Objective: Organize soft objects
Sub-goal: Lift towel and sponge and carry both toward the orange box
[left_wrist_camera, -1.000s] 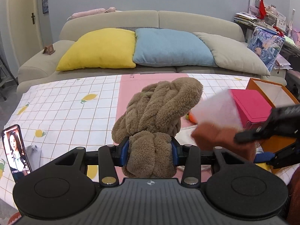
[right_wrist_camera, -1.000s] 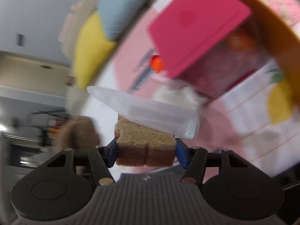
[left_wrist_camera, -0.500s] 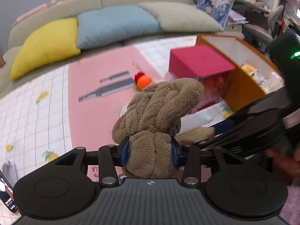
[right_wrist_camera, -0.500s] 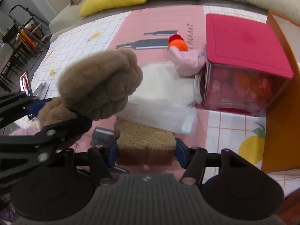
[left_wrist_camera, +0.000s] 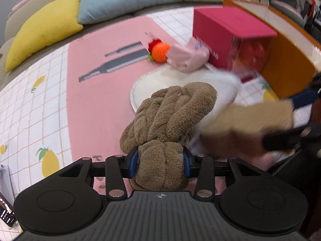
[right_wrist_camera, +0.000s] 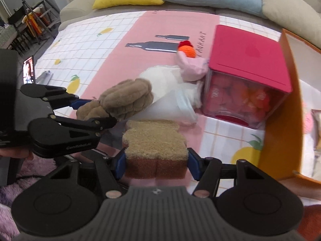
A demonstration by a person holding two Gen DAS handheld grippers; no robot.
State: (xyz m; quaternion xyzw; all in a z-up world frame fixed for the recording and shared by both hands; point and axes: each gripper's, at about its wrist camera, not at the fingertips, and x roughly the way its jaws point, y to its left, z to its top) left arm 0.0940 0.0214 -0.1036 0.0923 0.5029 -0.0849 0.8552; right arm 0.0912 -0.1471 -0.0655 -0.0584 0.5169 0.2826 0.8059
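Over the near edge of the table (right_wrist_camera: 112, 46), I hold both tools pitched down at the clutter. My left tool (left_wrist_camera: 160, 161) is clamped on a brown plush bundle (left_wrist_camera: 170, 112), gripped at its narrow end so the bulk hangs forward. My right tool (right_wrist_camera: 156, 160) is clamped on a tan-and-brown sponge block (right_wrist_camera: 154, 144), squeezed across its width. I judge both are bound for the orange box (right_wrist_camera: 280, 104) at the right edge. Only the right view shows inside that box, where something pink lies, and the phone (right_wrist_camera: 29, 72) at the left edge. The left view shows the sponge only as a blur, but the orange knitted ball (left_wrist_camera: 160, 51) clearly.
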